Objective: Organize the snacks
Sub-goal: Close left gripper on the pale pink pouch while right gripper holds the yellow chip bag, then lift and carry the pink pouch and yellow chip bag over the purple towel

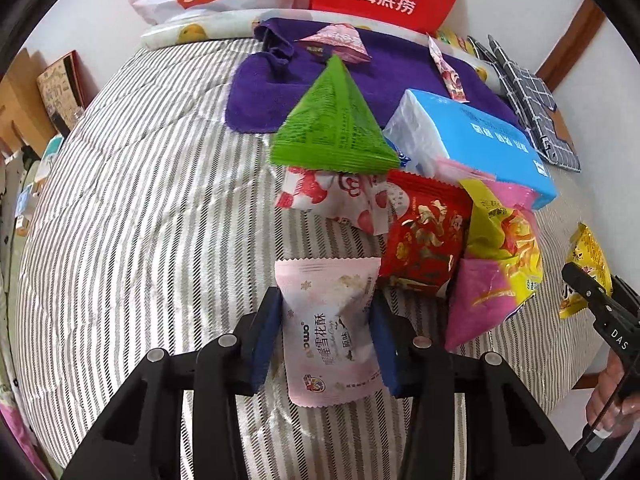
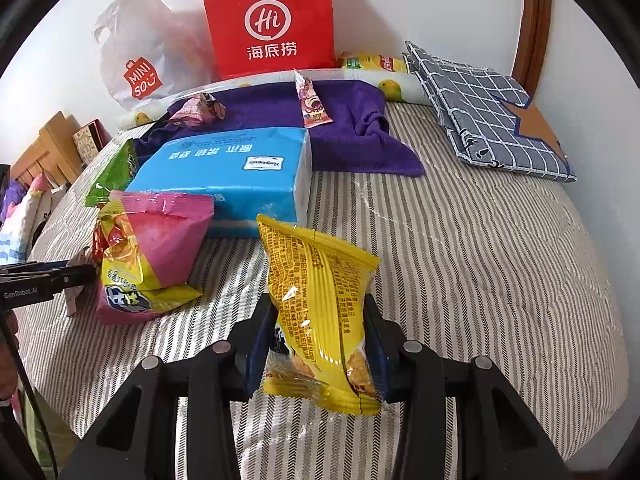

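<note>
My left gripper point(image 1: 326, 334) is shut on a pale pink snack packet point(image 1: 330, 332), its blue pads pressing both sides above the striped bedspread point(image 1: 140, 240). Beyond it lie a strawberry-print packet point(image 1: 340, 200), a red packet point(image 1: 424, 236), a pink-and-yellow bag point(image 1: 496, 276) and a green pyramid packet point(image 1: 336, 124). My right gripper point(image 2: 320, 336) is shut on a yellow snack packet point(image 2: 320, 312), held upright. To its left sits the pink-and-yellow bag point(image 2: 156, 252), with the left gripper's black body point(image 2: 44, 278) at the frame edge.
A blue tissue pack point(image 2: 224, 176) lies mid-bed, a purple towel point(image 2: 360, 136) behind it carrying two small packets. A red paper bag point(image 2: 272, 20) and a white plastic bag point(image 2: 136, 48) lean on the wall. Folded checked cloth point(image 2: 488, 120) lies at the right.
</note>
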`<control>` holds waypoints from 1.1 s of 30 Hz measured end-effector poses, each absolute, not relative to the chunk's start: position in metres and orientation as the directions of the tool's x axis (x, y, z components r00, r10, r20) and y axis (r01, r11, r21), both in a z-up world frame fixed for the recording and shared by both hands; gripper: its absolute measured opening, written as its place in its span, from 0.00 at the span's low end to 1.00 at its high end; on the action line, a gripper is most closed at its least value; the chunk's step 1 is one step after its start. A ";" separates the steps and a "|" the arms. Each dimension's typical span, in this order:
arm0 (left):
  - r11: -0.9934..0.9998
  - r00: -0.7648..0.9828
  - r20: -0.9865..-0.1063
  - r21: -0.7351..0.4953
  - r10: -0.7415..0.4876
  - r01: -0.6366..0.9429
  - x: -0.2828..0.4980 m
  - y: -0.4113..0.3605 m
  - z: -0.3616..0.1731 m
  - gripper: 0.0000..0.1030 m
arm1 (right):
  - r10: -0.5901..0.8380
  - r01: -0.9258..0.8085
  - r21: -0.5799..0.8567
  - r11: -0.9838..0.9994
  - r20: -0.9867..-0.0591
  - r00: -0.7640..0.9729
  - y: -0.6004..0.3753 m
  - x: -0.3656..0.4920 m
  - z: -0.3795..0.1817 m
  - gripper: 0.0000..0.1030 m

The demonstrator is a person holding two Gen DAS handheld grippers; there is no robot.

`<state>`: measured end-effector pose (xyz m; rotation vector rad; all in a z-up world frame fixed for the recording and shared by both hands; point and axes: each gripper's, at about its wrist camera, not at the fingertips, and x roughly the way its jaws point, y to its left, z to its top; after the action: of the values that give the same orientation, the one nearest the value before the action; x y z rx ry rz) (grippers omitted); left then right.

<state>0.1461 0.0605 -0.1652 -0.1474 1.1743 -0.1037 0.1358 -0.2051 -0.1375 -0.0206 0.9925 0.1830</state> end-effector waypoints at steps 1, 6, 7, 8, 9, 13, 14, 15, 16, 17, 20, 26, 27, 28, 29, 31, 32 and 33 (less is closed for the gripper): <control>0.985 0.384 -0.910 -0.171 -0.158 0.002 0.145 0.062 -0.165 0.42 | 0.143 -0.163 0.065 0.984 -0.833 0.535 -0.205 0.135 -0.136 0.39; 0.983 0.393 -0.905 -0.183 -0.165 -0.009 0.139 0.068 -0.161 0.42 | 0.144 -0.165 0.062 0.984 -0.825 0.547 -0.202 0.132 -0.129 0.39; 0.983 0.397 -0.902 -0.186 -0.168 -0.007 0.138 0.067 -0.159 0.41 | 0.146 -0.167 0.062 0.984 -0.822 0.551 -0.201 0.130 -0.127 0.39; 0.982 0.400 -0.901 -0.188 -0.171 -0.005 0.137 0.067 -0.157 0.40 | 0.148 -0.170 0.062 0.983 -0.820 0.554 -0.200 0.130 -0.126 0.39; 0.982 0.402 -0.899 -0.190 -0.173 -0.003 0.137 0.067 -0.155 0.40 | 0.150 -0.173 0.062 0.983 -0.817 0.556 -0.199 0.129 -0.123 0.39; 0.980 0.418 -0.889 -0.198 -0.186 0.015 0.134 0.062 -0.147 0.40 | 0.163 -0.196 0.060 0.979 -0.808 0.567 -0.191 0.125 -0.115 0.39; 0.980 0.421 -0.888 -0.199 -0.187 0.016 0.133 0.061 -0.144 0.40 | 0.163 -0.201 0.055 0.978 -0.805 0.570 -0.190 0.124 -0.113 0.39; 0.979 0.424 -0.885 -0.202 -0.191 0.020 0.133 0.060 -0.142 0.40 | 0.164 -0.204 0.054 0.978 -0.803 0.573 -0.189 0.123 -0.112 0.39; 0.978 0.426 -0.883 -0.207 -0.196 0.022 0.132 0.059 -0.140 0.40 | 0.168 -0.208 0.055 0.976 -0.801 0.575 -0.188 0.122 -0.110 0.39; 0.977 0.427 -0.881 -0.211 -0.201 0.024 0.132 0.059 -0.138 0.40 | 0.172 -0.212 0.057 0.976 -0.799 0.577 -0.187 0.121 -0.108 0.39; 0.974 0.434 -0.875 -0.224 -0.216 0.033 0.131 0.056 -0.131 0.40 | 0.177 -0.216 0.058 0.975 -0.791 0.586 -0.186 0.121 -0.101 0.39; 0.971 0.455 -0.859 -0.232 -0.235 0.063 0.133 0.045 -0.112 0.40 | 0.194 -0.229 0.065 0.971 -0.772 0.606 -0.185 0.122 -0.087 0.39; 0.969 0.457 -0.856 -0.237 -0.243 0.070 0.134 0.043 -0.109 0.40 | 0.199 -0.232 0.067 0.970 -0.768 0.609 -0.184 0.123 -0.084 0.39; 0.968 0.458 -0.854 -0.240 -0.247 0.074 0.135 0.041 -0.107 0.40 | 0.201 -0.236 0.066 0.969 -0.765 0.612 -0.184 0.123 -0.082 0.39; 0.966 0.461 -0.851 -0.244 -0.253 0.079 0.137 0.039 -0.104 0.40 | 0.203 -0.239 0.065 0.969 -0.761 0.616 -0.184 0.124 -0.079 0.39; 0.964 0.465 -0.846 -0.251 -0.262 0.087 0.141 0.035 -0.099 0.40 | 0.210 -0.243 0.068 0.968 -0.753 0.624 -0.184 0.126 -0.074 0.39; 0.962 0.465 -0.843 -0.256 -0.269 0.092 0.143 0.032 -0.096 0.40 | 0.213 -0.244 0.071 0.967 -0.751 0.625 -0.184 0.127 -0.073 0.39; 0.961 0.465 -0.841 -0.261 -0.275 0.096 0.144 0.030 -0.093 0.40 | 0.216 -0.245 0.074 0.967 -0.749 0.627 -0.184 0.128 -0.071 0.39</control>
<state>0.1443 0.0305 -0.0935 -0.1864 1.0645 -0.2296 0.1285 -0.1836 -0.0706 -0.0358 0.8535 0.2645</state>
